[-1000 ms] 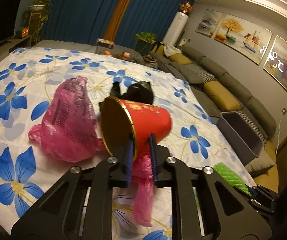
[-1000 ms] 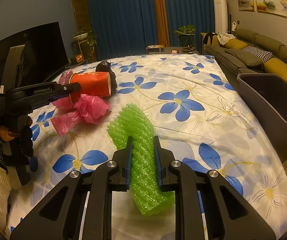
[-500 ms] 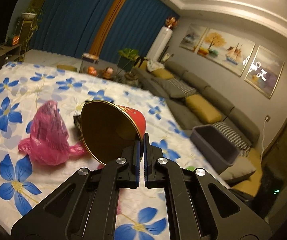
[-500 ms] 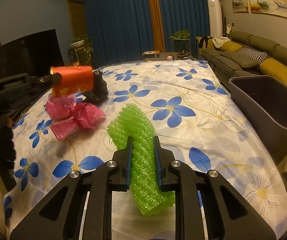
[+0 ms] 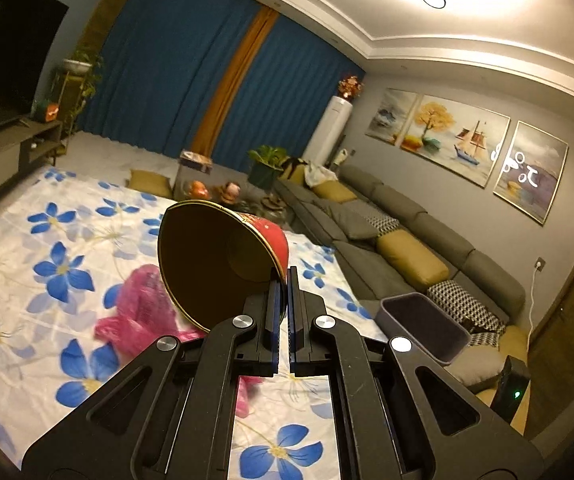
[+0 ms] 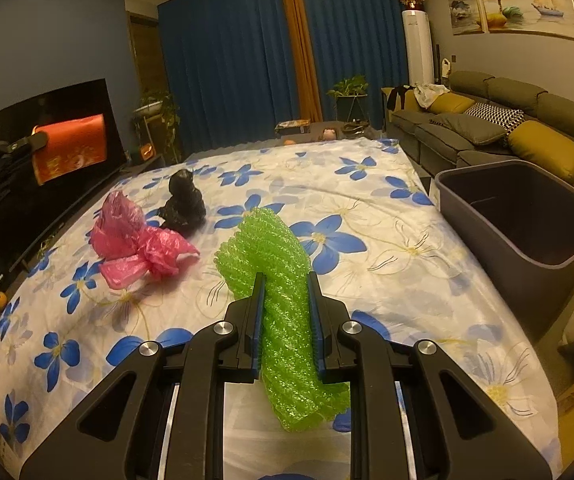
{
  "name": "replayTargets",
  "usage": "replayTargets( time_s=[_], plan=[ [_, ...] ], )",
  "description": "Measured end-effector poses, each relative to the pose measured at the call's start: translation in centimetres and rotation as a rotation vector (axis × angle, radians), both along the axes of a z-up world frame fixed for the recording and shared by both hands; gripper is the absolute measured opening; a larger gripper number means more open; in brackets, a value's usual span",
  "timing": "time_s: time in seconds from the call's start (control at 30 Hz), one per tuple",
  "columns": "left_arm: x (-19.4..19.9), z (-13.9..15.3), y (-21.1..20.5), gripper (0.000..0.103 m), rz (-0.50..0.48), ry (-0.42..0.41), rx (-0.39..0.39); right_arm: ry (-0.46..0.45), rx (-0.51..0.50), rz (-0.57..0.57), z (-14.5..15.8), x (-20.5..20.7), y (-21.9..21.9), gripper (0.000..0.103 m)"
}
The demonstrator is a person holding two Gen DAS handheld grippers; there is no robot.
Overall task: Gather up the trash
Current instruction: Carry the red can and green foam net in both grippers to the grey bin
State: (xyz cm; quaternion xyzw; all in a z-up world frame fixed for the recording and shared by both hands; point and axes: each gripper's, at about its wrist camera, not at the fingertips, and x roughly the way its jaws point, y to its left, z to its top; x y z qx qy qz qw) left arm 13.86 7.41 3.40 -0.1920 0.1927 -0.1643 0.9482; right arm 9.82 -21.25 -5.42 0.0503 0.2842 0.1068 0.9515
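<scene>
Black grippers [image 5: 283, 300], blue-lined jaws, silver pivot screws

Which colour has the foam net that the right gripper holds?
Bright green foam net; it shows best in the right wrist view.

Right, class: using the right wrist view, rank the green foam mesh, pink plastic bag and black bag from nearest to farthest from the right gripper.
1. Green foam mesh, clamped in the right gripper.
2. Pink plastic bag, ahead and left, on the floral cloth.
3. Black bag, just behind the pink one, farther back.
</scene>
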Motion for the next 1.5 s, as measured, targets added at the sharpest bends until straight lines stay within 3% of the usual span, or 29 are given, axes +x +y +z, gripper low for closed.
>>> replayTargets(
  time_s=[0.33,0.67,1.5],
  plan=[
    [-1.0,0.7,0.1,0.002,0.02,-0.007,0.027,-0.028,0.006,-0.023,0.7,-0.2,-1.4,0.02],
    [0.1,-0.2,-2.3,0.002,-0.026,0.016,0.045,-0.035,0.018,-0.044,0.9,0.0,-2.9,0.02],
    [4.1,-3.3,-16.1,0.002,-0.32,0.078,0.075,-0.091,0.015,-0.156,2.5,0.9,-7.6,0.02]
  ],
)
